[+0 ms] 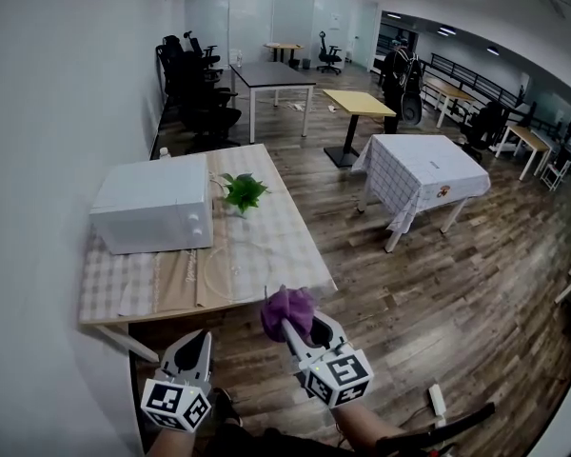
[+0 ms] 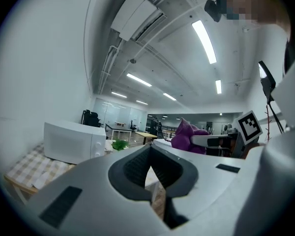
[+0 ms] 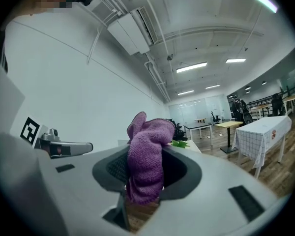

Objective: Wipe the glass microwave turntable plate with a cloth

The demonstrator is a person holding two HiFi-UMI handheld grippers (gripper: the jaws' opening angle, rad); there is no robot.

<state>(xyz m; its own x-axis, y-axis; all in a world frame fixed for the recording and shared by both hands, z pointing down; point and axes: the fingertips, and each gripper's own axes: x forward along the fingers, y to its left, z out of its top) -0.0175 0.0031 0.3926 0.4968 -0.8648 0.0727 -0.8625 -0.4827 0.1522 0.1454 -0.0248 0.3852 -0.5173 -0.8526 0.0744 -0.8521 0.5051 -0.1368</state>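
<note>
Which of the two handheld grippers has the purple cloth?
The right gripper: its jaws are clamped on the bunched purple microfibre cloth. The left gripper has its jaws together on nothing.

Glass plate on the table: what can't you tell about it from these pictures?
Head view: the glass plate is clear and small, so only a faint rim shows and dirt cannot be judged.
Left gripper view: the left gripper body hides it.
Right gripper view: the cloth and jaws hide it.
</note>
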